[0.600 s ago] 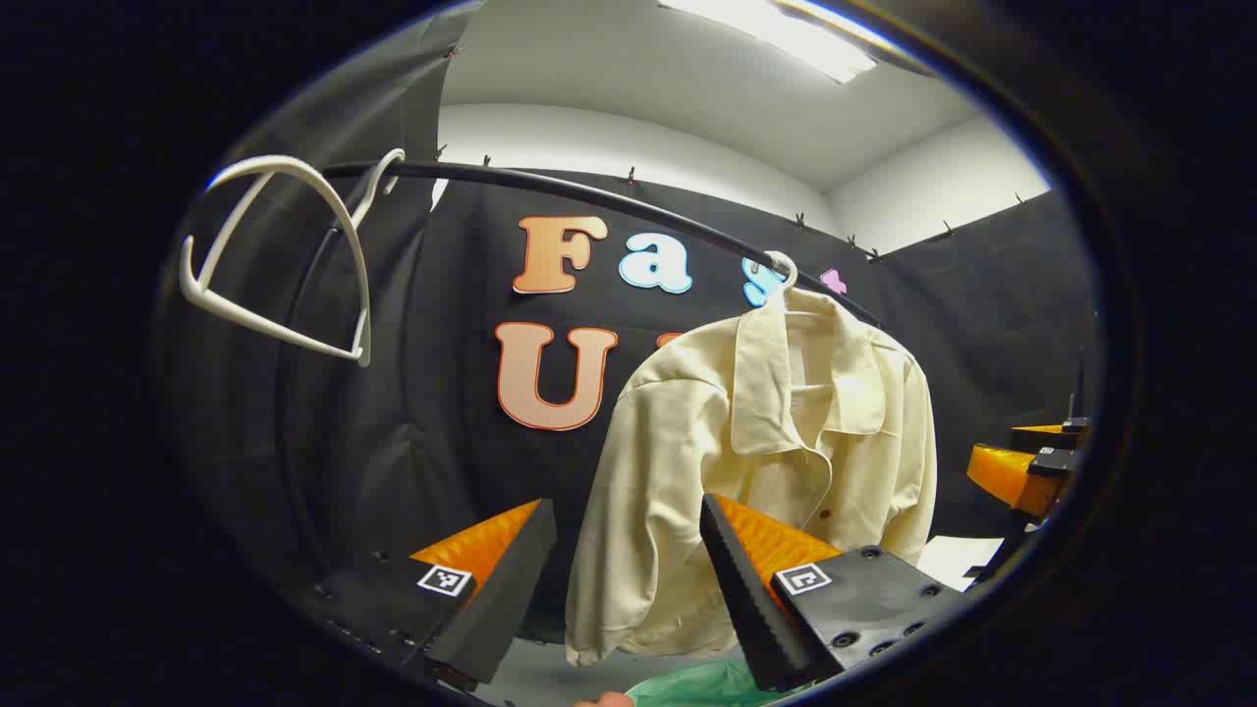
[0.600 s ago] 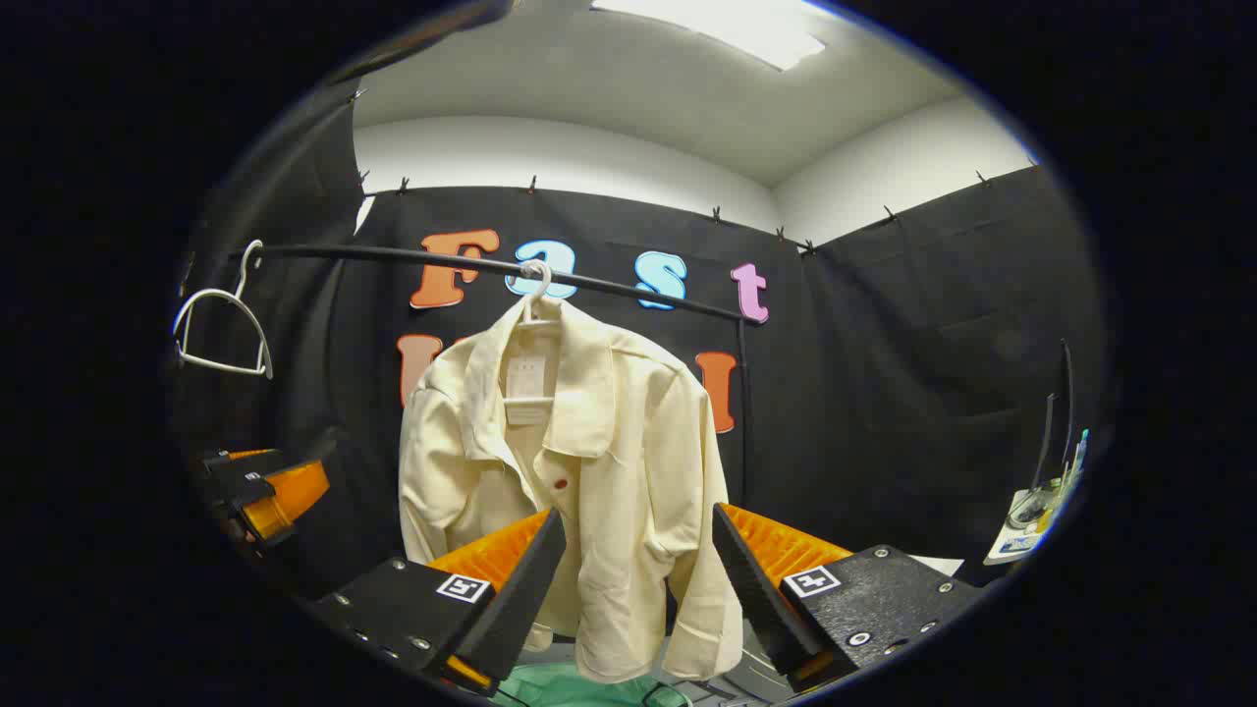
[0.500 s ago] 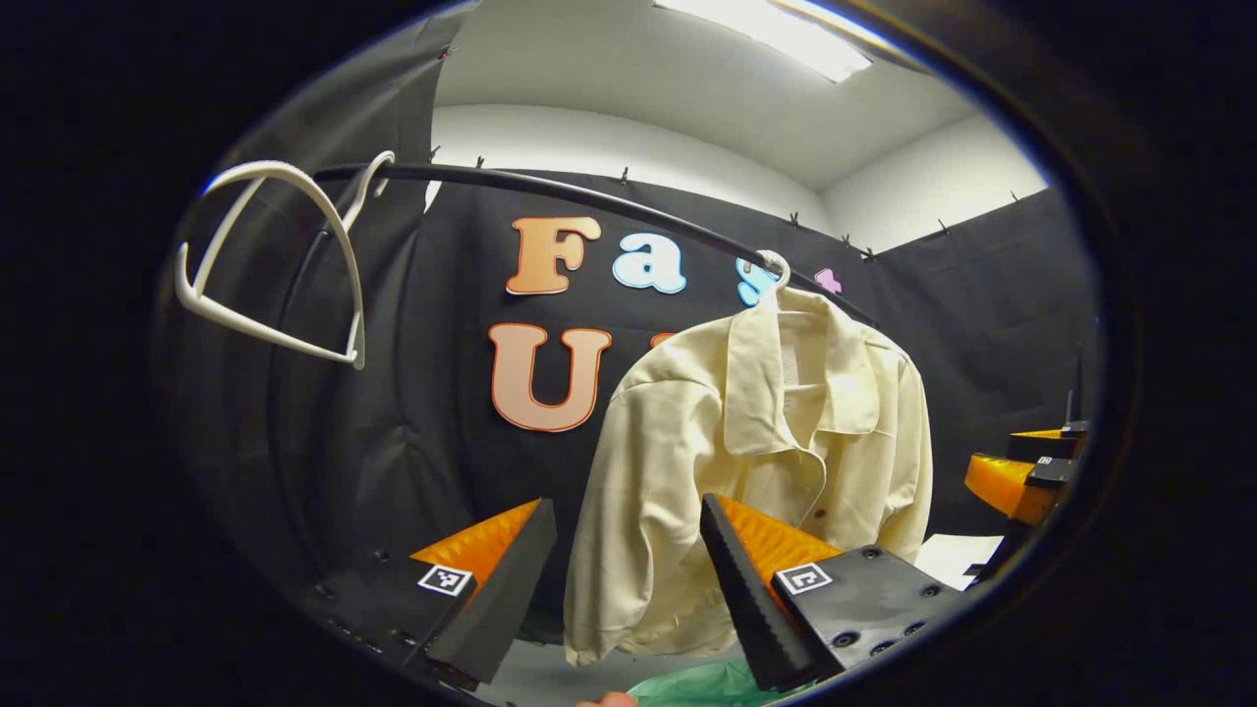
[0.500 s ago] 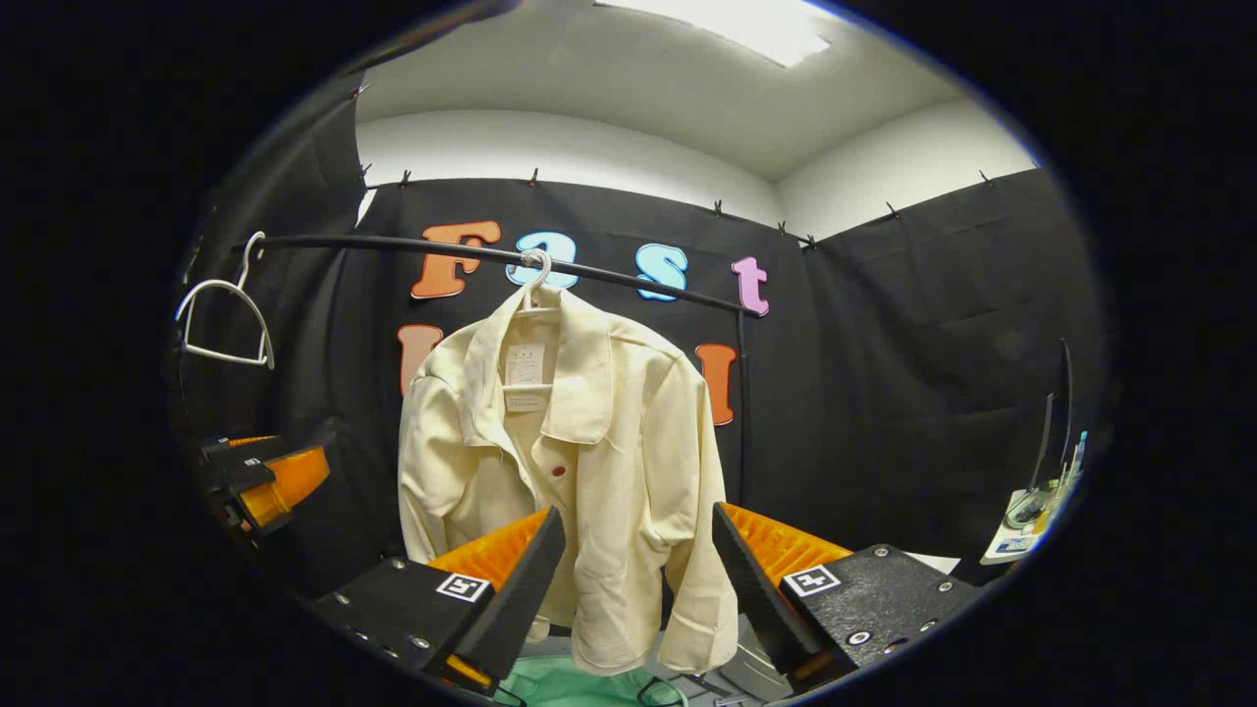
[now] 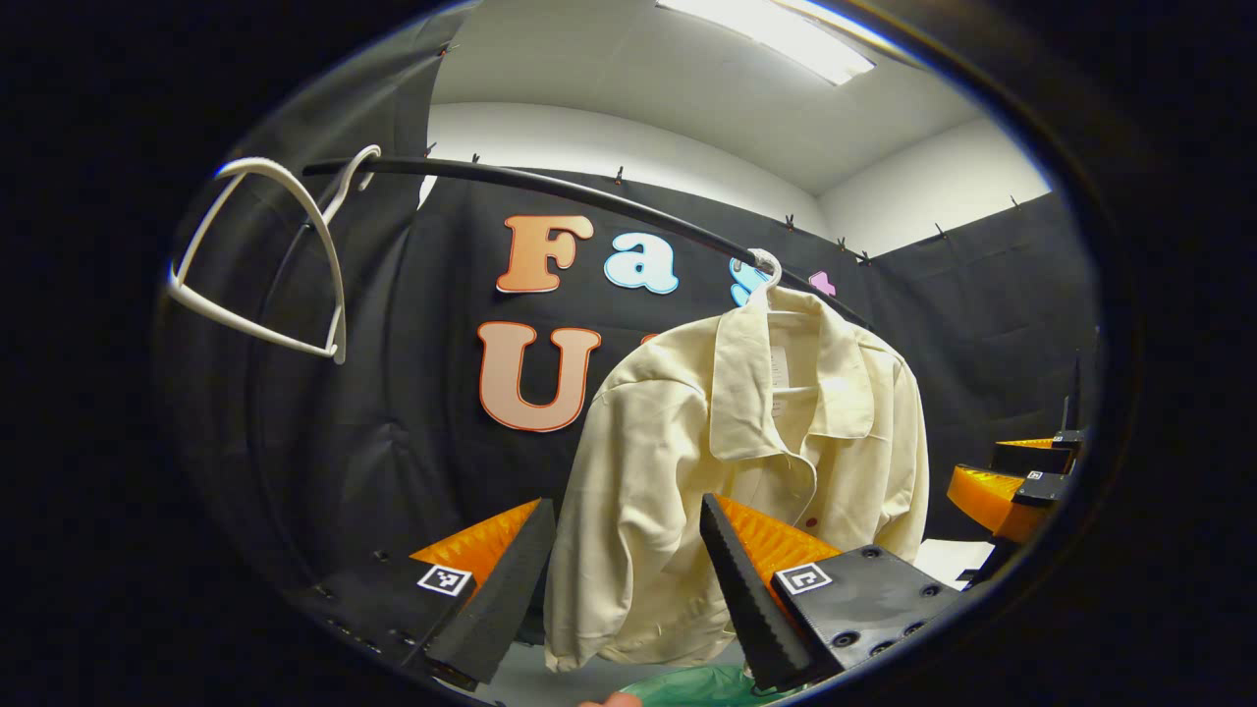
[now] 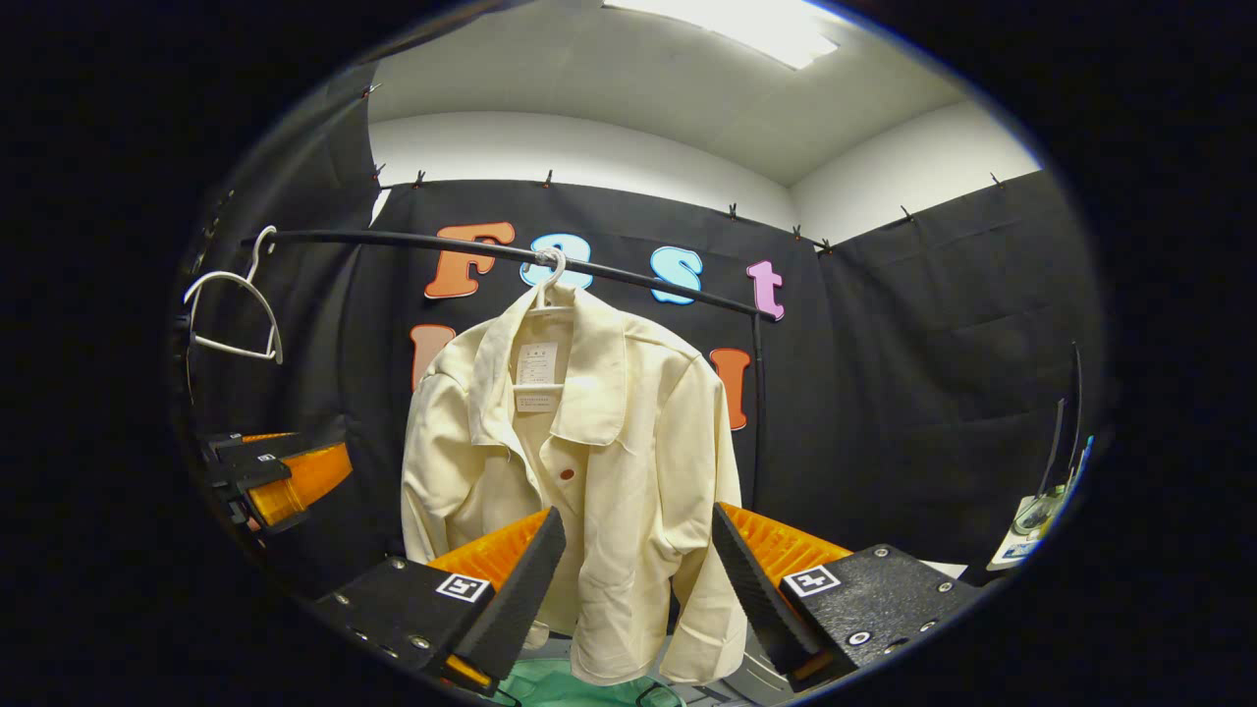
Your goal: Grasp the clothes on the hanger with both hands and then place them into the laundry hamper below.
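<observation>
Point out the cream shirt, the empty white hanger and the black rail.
cream shirt [image 6: 628,462]: right gripper view, front panel.
empty white hanger [image 5: 250,255]: left gripper view, on its curved arm.
black rail [image 6: 393,240]: right gripper view, bare stretch left of the shirt.

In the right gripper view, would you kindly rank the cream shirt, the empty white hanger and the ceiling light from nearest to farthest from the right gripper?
1. Cream shirt: hanging on the rail straight ahead of the open right gripper.
2. Empty white hanger: up at the left, at the rail's end.
3. Ceiling light: overhead, at the top.
</observation>
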The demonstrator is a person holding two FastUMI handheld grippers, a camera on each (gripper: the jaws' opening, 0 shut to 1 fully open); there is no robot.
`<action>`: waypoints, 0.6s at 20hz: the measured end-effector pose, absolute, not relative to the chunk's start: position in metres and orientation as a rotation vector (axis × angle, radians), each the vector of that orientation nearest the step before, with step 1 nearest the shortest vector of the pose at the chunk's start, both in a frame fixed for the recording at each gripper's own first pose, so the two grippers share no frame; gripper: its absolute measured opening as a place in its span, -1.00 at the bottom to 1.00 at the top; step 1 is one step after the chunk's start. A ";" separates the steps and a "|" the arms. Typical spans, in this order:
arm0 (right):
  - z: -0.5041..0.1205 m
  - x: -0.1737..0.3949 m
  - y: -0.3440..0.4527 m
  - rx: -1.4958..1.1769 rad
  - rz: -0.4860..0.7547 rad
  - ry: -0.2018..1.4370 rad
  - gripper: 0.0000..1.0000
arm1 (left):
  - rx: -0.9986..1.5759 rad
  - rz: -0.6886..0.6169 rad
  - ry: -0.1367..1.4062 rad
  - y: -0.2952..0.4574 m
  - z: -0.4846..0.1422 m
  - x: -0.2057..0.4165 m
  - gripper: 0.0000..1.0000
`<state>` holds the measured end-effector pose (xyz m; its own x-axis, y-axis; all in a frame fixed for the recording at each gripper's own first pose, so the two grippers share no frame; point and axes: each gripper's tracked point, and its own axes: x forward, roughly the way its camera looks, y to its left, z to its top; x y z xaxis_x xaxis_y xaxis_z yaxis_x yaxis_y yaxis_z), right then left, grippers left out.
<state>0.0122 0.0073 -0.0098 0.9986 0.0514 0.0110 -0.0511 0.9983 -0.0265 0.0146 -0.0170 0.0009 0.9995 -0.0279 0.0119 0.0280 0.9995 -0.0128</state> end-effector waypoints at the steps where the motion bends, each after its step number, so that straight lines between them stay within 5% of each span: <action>1: -0.012 0.013 0.008 -0.029 0.055 -0.007 0.85 | -0.011 -0.025 -0.018 -0.016 0.002 0.014 0.93; 12: -0.004 0.087 0.045 -0.019 0.127 -0.015 0.86 | -0.003 -0.036 -0.022 -0.011 0.007 0.012 0.93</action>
